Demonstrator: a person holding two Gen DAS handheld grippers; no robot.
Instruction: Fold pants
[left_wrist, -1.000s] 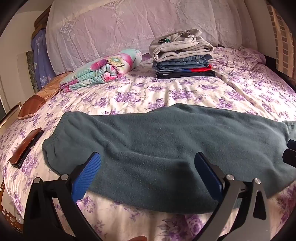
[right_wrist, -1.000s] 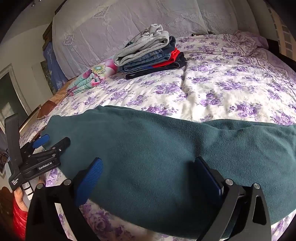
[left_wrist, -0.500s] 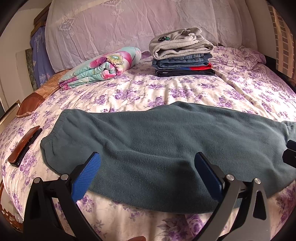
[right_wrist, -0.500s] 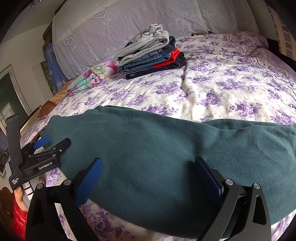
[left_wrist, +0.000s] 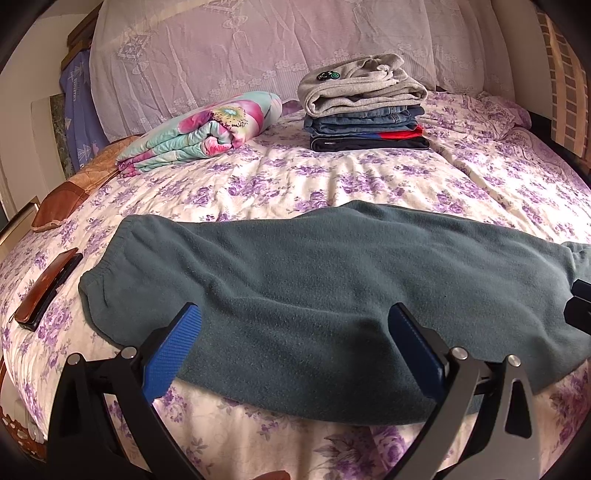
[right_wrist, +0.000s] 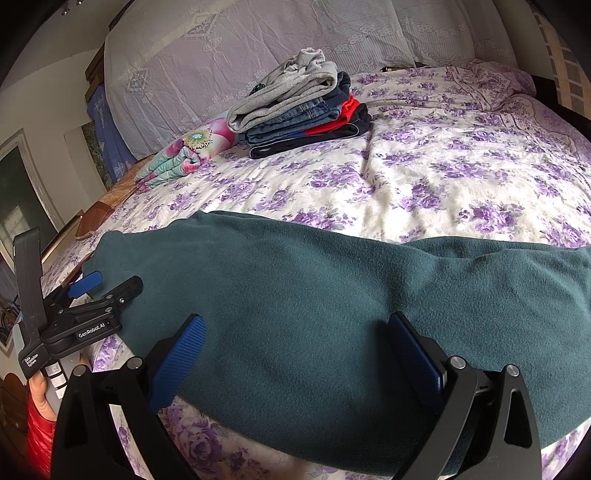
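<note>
Your teal fleece pants (left_wrist: 314, 295) lie stretched lengthwise along the near edge of the bed (left_wrist: 369, 184), already doubled leg over leg, with the cuffed leg ends toward the bed's left edge and the other end running off toward the right. The near side of the fabric drapes a little over the bed's front edge.

Your left gripper (left_wrist: 295, 350) hovers at the near edge with its jaws spread wide, the blue pads (left_wrist: 173, 354) standing over the cloth and nothing caught between them. Your right gripper (right_wrist: 295, 354) sits the same way further along the pants, jaws wide apart over the fleece and holding nothing. In the right wrist view you can see the left gripper (right_wrist: 85, 306) from the side, near the cuffed end, with your hand (right_wrist: 38, 391) and a red sleeve (right_wrist: 38, 439) behind it.

Toward the far edge of the bed, by the lace-covered headboard (left_wrist: 258, 48), a stack of folded clothes (left_wrist: 364, 107) stands: a grey garment on top, denim below it, red and dark pieces at the bottom. Just left of the stack lies a rolled floral blanket (left_wrist: 207, 131). Near the bed's left edge a brown phone case (left_wrist: 48, 290) rests flat on the purple-flowered sheet, a little apart from the cuffs, and a brown cushion (left_wrist: 61, 203) sits further back along that edge.
</note>
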